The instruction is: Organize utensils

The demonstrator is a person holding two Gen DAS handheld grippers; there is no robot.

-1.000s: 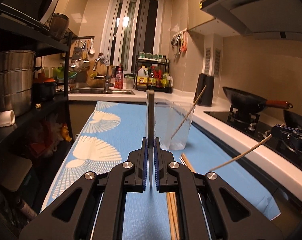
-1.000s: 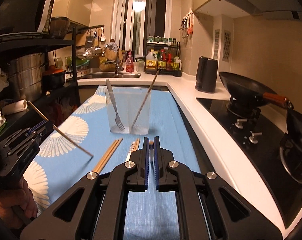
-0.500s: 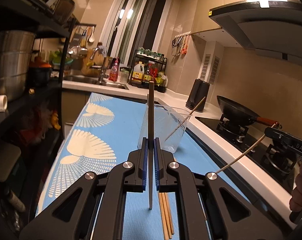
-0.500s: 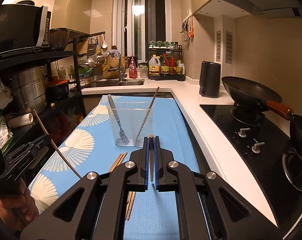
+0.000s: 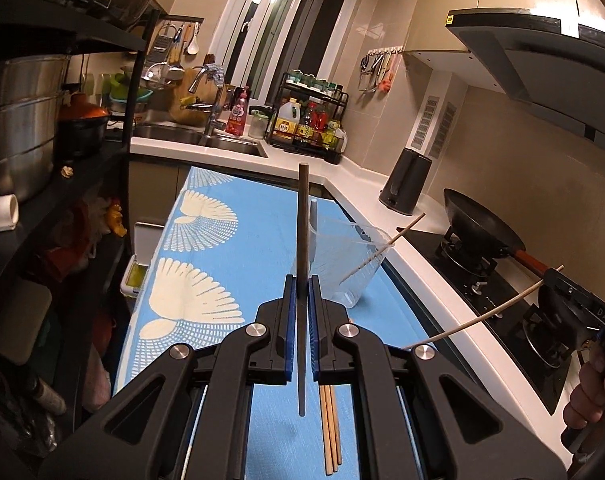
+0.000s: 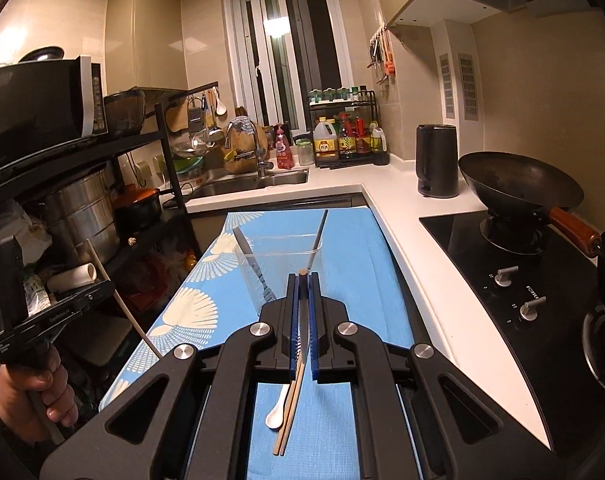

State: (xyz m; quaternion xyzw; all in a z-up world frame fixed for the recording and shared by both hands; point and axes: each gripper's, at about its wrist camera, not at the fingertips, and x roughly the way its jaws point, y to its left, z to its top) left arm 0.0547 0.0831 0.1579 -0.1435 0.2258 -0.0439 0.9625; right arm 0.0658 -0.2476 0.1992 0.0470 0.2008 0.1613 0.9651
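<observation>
1. Chopstick (image 5: 302,264) pinched upright in left gripper (image 5: 302,292), fingers closed on it, just short of clear container (image 5: 356,264) for dropping in.
2. Right gripper (image 6: 302,292) likewise clamped on second chopstick (image 6: 302,276).
3. Loose chopsticks (image 6: 288,412) and spoon (image 6: 276,416) lying on blue-matted counter (image 6: 354,280).

wok (image 6: 520,184) on stove | kettle (image 6: 437,160) on counter | sink (image 5: 206,136)
</observation>
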